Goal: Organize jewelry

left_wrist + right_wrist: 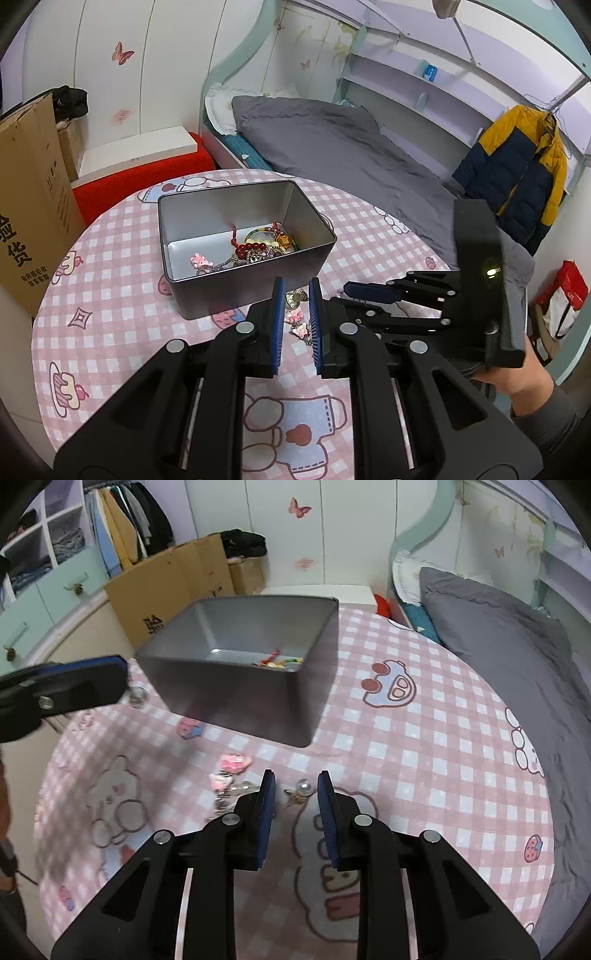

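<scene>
The left tool (297,295) pinches a charm chain (295,314) over the pink checked desk (110,258). The right tool (297,788) stands narrowly open, nothing gripped, a bead charm (303,786) between its tips. At 12 o'clock the tin (207,295) holds bracelets (258,247). Beyond lie a bed (351,147) at 1 o'clock and cardboard boxes (166,587) at 10.

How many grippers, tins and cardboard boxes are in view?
Grippers: 2 (left gripper, right gripper)
Metal tin: 1
Cardboard boxes: 2 (large box, small box)
Total: 5
</scene>
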The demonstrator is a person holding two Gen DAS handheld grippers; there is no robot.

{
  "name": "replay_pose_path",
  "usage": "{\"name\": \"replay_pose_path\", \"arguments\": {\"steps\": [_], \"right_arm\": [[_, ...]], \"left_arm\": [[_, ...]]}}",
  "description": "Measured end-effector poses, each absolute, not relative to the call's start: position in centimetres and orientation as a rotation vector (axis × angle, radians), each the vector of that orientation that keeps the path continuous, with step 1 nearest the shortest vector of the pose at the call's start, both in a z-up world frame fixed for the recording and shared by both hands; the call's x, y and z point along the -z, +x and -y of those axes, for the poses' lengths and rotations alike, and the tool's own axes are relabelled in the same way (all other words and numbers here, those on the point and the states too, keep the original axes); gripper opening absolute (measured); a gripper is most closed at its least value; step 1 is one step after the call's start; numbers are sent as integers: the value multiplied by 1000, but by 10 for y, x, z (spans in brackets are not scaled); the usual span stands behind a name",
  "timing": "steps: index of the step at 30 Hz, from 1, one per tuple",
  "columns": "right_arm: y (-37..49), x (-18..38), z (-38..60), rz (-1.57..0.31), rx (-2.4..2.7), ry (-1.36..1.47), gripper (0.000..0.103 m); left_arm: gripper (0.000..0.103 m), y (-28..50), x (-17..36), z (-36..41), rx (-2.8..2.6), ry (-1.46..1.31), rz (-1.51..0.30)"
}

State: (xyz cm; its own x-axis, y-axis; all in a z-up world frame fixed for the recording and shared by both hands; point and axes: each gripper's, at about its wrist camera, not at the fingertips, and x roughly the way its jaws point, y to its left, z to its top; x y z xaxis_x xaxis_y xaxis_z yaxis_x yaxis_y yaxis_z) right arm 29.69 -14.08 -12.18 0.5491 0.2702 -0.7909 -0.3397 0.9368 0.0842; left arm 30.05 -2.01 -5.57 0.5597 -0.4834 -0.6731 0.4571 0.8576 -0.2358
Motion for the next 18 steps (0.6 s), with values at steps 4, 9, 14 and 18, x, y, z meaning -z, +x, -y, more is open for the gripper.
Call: {"name": "replay_pose_path", "arguments": {"steps": [4, 9, 14, 18], "right_arm": [[298, 130, 138, -924, -355, -115, 15], [293, 130, 140, -917, -350, -150, 14], [290, 109, 153, -884, -376, -75, 14], [290, 75, 158, -809, -426, 28, 14]], "left_arm": [[13, 301, 56, 21, 552, -34, -804], [13, 303, 54, 18, 563, -55, -796], [13, 309, 42, 8, 591, -112, -776], [13, 321, 36, 2, 598, -165, -775]]}}
